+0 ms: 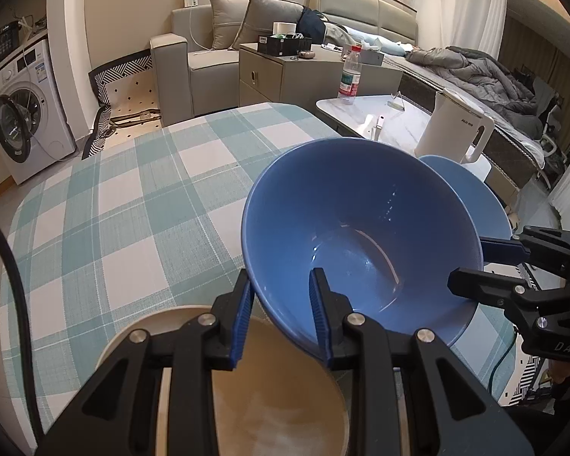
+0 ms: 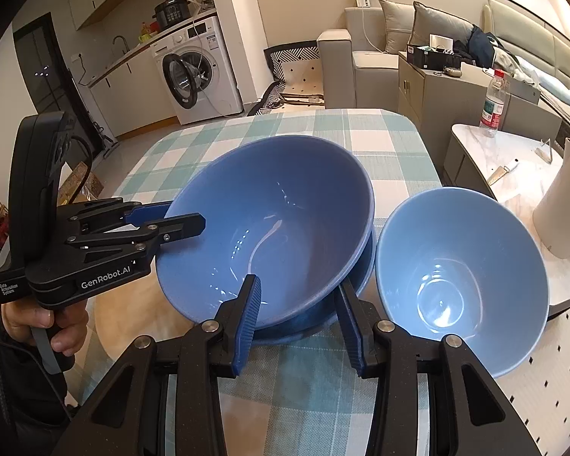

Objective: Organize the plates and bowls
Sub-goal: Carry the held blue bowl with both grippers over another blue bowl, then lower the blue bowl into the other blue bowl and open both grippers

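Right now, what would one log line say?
left claw: shut on big blue bowl rim | right claw: same bowl's rim | small blue bowl: beside, untouched

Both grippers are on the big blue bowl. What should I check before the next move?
1. Left gripper on the rim of the large blue ceramic bowl, one finger inside and one outside: ok.
2. Right gripper straddles the same rim, pads pressing firmly: cannot tell.
3. Bowl held level: not ok, it is tilted in the left wrist view.
4. Smaller light blue bowl upright beside it and free of both grippers: ok.
5. Large bowl clear of the round beige plate below the left gripper: cannot tell.
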A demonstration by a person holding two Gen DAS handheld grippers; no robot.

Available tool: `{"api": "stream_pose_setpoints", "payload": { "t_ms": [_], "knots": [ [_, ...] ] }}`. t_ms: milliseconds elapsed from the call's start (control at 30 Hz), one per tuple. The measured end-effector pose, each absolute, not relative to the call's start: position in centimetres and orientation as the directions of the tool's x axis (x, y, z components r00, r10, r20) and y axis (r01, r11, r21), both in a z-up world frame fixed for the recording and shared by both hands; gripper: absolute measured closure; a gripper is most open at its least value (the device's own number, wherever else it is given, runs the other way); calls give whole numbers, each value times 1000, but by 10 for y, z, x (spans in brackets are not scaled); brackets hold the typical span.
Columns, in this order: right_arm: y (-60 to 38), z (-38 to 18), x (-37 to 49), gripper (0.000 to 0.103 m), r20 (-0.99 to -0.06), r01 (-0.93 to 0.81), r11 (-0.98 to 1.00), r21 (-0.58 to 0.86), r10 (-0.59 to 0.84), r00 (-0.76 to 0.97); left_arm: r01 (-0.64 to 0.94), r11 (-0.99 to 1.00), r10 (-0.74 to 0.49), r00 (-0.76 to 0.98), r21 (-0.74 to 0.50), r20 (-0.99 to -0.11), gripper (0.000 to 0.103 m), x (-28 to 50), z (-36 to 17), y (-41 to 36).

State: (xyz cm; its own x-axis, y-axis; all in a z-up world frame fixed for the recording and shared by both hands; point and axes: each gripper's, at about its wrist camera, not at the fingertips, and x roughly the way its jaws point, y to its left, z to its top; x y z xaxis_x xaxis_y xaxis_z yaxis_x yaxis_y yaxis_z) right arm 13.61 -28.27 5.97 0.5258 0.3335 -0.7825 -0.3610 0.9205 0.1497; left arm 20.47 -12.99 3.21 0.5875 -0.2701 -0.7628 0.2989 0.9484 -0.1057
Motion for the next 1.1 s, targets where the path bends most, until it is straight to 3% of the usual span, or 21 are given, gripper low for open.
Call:
{"api": "stream_pose_setpoints", "payload": {
  "t_ms": [1100],
  "knots": [
    [-274, 49, 138, 48, -808, -381, 916, 127, 319, 496, 316, 947, -226, 554, -48, -801, 64, 207, 16, -140]
  ]
}}
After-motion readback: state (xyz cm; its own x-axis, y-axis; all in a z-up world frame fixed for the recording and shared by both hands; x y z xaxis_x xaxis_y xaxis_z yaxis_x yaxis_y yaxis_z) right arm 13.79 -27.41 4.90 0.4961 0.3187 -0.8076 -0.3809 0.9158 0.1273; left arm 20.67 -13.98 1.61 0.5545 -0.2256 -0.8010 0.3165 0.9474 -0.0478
